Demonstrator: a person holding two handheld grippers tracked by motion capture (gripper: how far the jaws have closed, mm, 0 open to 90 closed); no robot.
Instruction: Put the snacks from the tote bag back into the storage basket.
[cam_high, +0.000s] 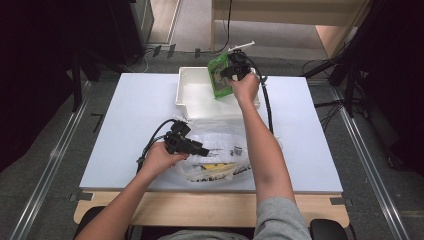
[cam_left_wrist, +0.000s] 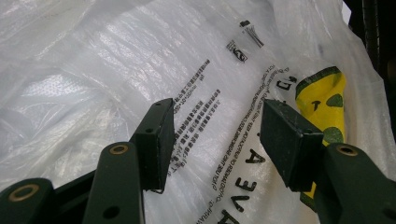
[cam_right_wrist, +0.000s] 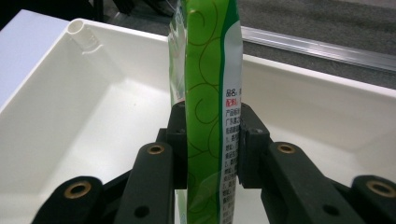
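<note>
Green packet (cam_right_wrist: 212, 93) gripped edge-on in our right tongs (cam_right_wrist: 212, 140), poised over the white tray (cam_high: 192, 95) at upper centre, ready to drop in. Left tongs (cam_left_wrist: 217, 140) released, resting on the plastic bag (cam_left_wrist: 116, 60) at lower centre, probably steadying it.

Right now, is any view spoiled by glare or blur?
Left gripper view: ceiling light glares off the crinkled plastic bag, though its print stays legible. Right gripper view: the green packet is sharp, the white tray evenly lit. High view: surroundings dark, table bright.
</note>
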